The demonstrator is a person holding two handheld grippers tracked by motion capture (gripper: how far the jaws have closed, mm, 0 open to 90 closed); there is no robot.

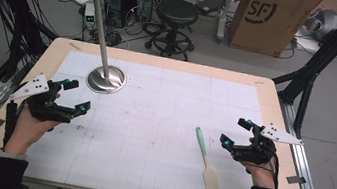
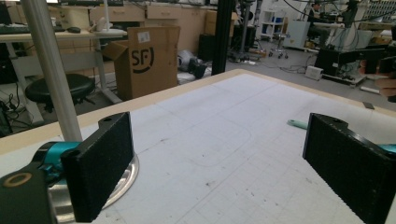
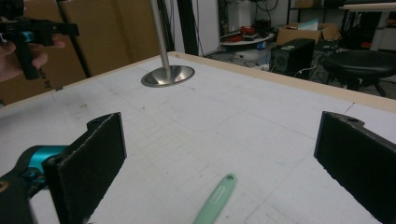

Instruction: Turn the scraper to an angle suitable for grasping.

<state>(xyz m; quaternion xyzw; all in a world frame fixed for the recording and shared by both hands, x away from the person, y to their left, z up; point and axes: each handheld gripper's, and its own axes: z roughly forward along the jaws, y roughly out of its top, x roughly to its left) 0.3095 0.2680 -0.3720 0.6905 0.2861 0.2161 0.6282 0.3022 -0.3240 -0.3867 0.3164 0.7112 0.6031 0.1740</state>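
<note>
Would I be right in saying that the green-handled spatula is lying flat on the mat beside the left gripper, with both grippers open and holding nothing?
Not quite: the spatula lies flat on the mat beside the right gripper, not the left gripper, as the high view shows. Both grippers are indeed open and hold nothing.

Matt mint plastic spatula (image 1: 207, 159); glossy metal stand (image 1: 106, 78).
</note>
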